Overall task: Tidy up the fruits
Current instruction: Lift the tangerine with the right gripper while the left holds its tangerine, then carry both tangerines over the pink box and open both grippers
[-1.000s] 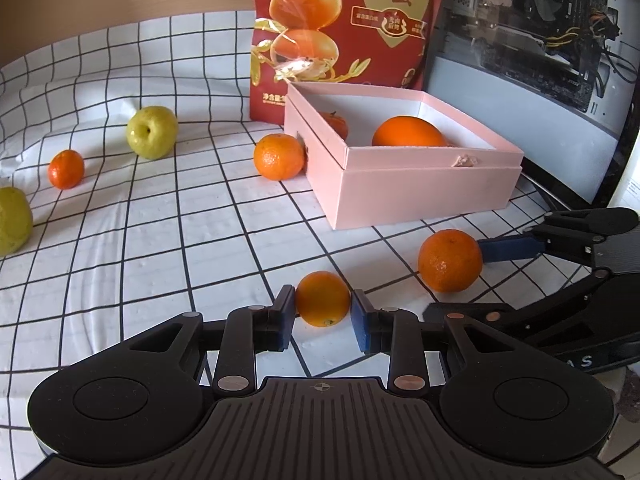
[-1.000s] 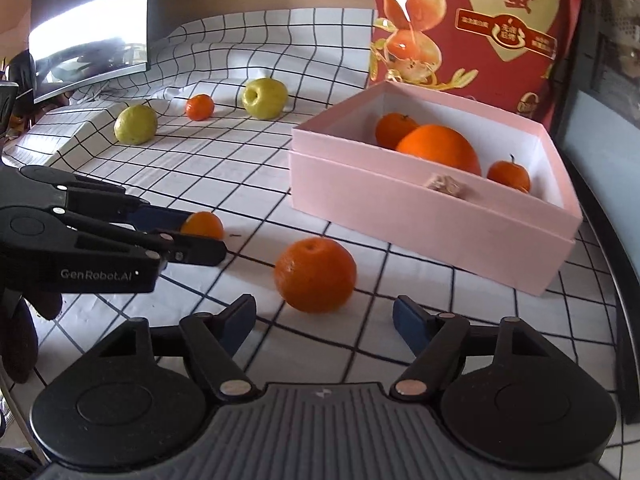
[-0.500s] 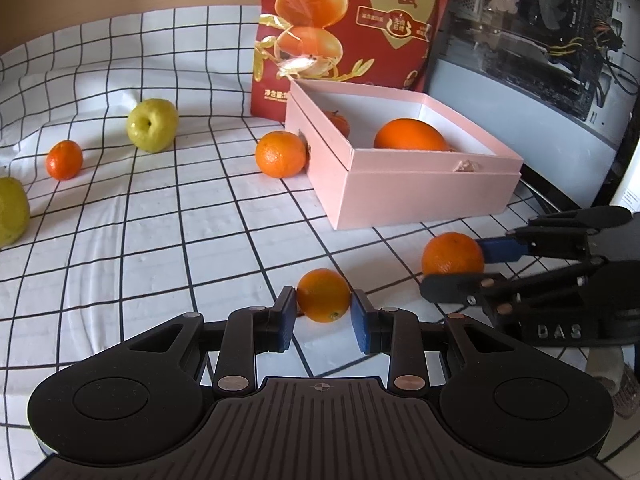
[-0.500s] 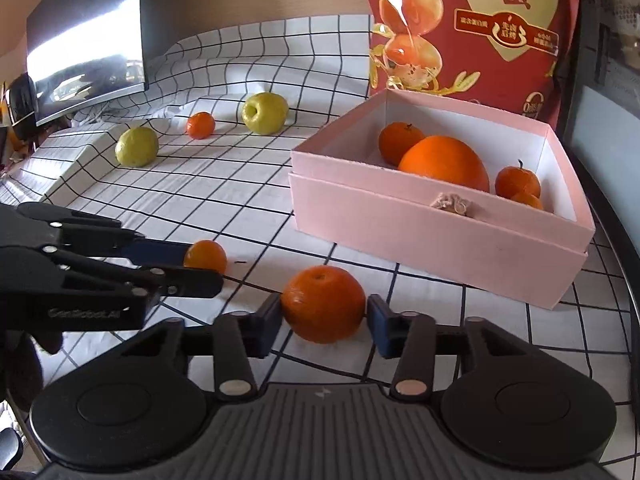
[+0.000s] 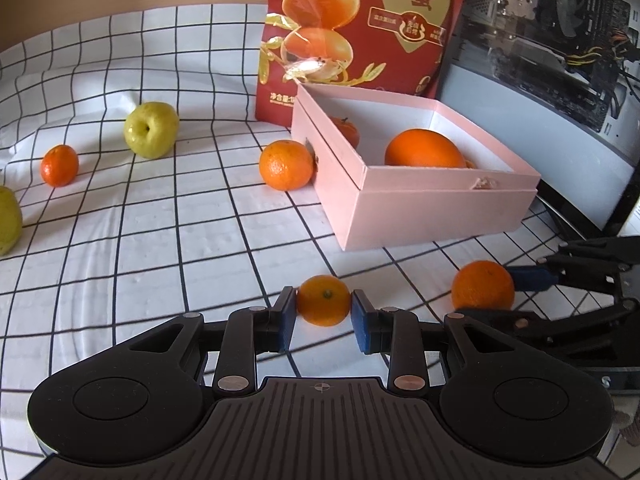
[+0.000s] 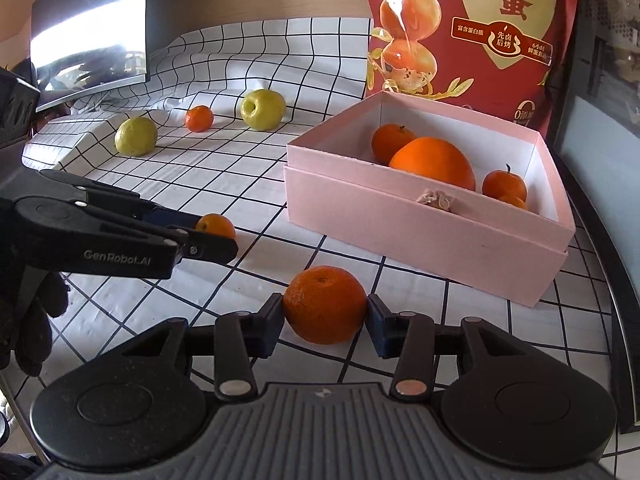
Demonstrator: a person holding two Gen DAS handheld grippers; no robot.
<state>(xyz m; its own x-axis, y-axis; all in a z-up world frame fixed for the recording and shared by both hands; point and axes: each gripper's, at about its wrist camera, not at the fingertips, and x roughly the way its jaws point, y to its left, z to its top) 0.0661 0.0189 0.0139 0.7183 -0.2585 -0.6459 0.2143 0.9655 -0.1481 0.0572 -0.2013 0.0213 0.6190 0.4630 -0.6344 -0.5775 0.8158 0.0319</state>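
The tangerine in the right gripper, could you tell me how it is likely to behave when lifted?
The tangerine is round, so it would probably roll if released on the checked cloth. Its dimpled peel should give the right gripper fair friction. The pads touch only its two sides, so it may pivot or slip downward.

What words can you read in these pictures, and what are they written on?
"GenRobot.AI": side of the left gripper.
"鹑蛋", with "抗" beside it: red snack bag.
"先卤后烤": round badge on that bag.
"富含蛋白质": left of the badge.
Other small print on the bag: too small or blurred to read.
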